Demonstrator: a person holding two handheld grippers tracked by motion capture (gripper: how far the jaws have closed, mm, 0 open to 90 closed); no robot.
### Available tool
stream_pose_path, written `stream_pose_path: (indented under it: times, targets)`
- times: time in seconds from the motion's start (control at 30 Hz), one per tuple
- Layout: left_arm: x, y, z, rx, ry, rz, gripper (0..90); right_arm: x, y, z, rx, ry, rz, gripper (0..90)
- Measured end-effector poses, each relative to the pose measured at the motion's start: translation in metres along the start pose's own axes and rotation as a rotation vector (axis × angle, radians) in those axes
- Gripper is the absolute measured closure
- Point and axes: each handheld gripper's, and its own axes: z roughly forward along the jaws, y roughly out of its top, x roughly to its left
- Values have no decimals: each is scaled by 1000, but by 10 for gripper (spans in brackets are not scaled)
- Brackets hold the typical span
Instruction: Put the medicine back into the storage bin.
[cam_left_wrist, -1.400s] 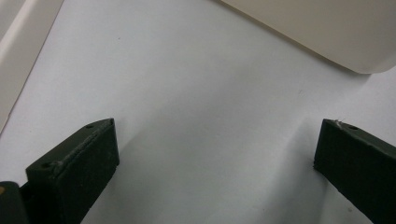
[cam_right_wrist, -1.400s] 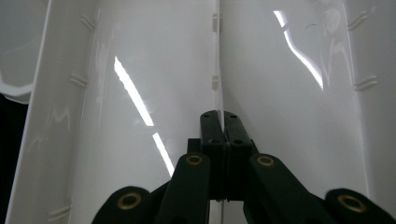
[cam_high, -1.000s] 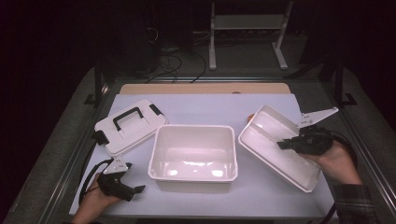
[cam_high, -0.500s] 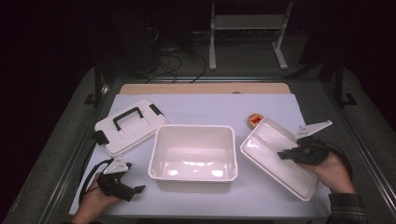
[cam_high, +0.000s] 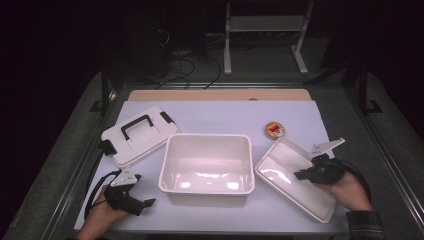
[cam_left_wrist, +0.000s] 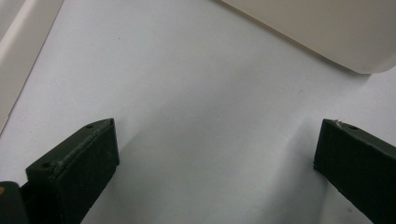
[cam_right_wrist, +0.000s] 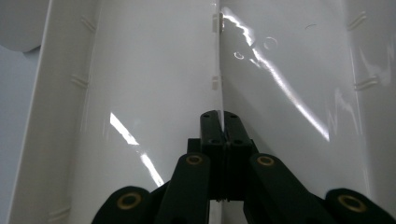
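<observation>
A shallow white tray (cam_high: 281, 162) with a thin middle divider lies tilted at the right of the table. My right gripper (cam_high: 301, 175) is shut on it from the right side. In the right gripper view the black jaws (cam_right_wrist: 219, 117) pinch the divider of the tray (cam_right_wrist: 140, 70). A deep white bin (cam_high: 207, 137) stands in the middle. Near the front left edge my left gripper (cam_high: 146, 202) rests low over the table, open. In the left gripper view its jaws (cam_left_wrist: 219, 140) stand wide apart over bare white surface, with the bin's corner (cam_left_wrist: 327, 32) beyond.
A white lid with a black handle (cam_high: 150, 140) lies at the left, behind my left gripper. A small round tan disc with a red centre (cam_high: 274, 130) sits behind the tray. A wooden board edge (cam_high: 220, 95) runs along the table's far side.
My right gripper has drawn the tray toward the front right and lowered it, uncovering the small round disc. The left gripper has stayed where it was.
</observation>
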Motion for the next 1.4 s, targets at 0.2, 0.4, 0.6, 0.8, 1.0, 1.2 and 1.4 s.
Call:
stream_pose_path:
  times: [0.2, 0.4, 0.6, 0.8, 1.0, 1.2, 1.4]
  targets:
    - [0, 0, 0, 0, 0, 0, 0, 2, -1, 9, 27, -5, -7, 889]
    - [0, 0, 0, 0, 1, 0, 0, 4, -1, 16, 49, -18, -20, 886]
    - [0, 0, 0, 0, -1, -2, 0, 7, 2, 11, 18, -37, -19, 717]
    - [0, 0, 0, 0, -1, -1, 0, 7, 15, 0, -25, -75, -5, 513]
    - [0, 0, 0, 0, 0, 0, 0, 5, 29, -7, -43, -122, 2, 382]
    - [0, 0, 0, 1, -1, -1, 0, -2, 48, -9, -40, -167, 11, 301]
    - [0, 0, 0, 1, -1, -1, 0, -12, 66, -6, -41, -171, 28, 267]
